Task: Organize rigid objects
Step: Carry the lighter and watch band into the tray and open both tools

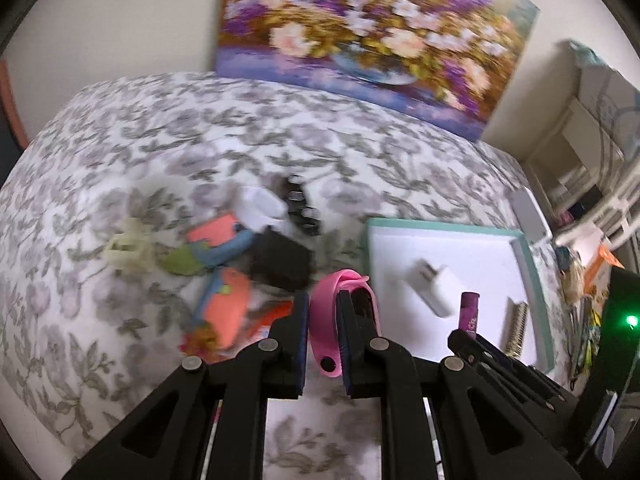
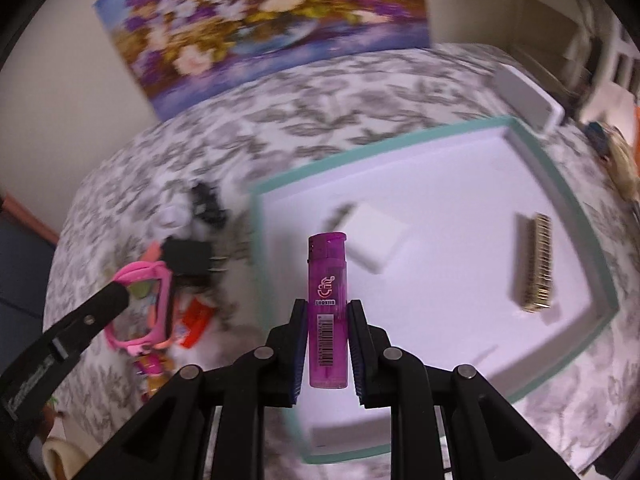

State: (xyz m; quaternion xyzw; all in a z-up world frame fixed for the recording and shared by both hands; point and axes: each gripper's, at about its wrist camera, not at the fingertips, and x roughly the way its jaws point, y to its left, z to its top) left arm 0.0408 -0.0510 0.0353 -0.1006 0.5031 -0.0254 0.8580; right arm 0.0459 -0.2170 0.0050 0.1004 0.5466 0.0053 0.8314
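Observation:
In the left wrist view my left gripper (image 1: 323, 300) is shut on a pink wristband (image 1: 325, 324), held above the flowered cloth just left of the tray. My right gripper (image 2: 327, 308) is shut on an upright purple lighter (image 2: 327, 280), which hangs over the near left part of the white tray with a teal rim (image 2: 360, 148). A white charger (image 2: 376, 240) and a gold comb-like piece (image 2: 536, 264) lie in the tray. From the right wrist view, the left gripper (image 2: 128, 290) with the pink wristband (image 2: 160, 292) is at the left.
A pile lies left of the tray: a cream plug (image 1: 126, 248), coral and blue pieces (image 1: 216, 236), a black box (image 1: 280, 260), and white and black items behind. A flower painting (image 1: 360, 40) leans on the wall. A white power bank (image 1: 530, 212) lies beyond the tray.

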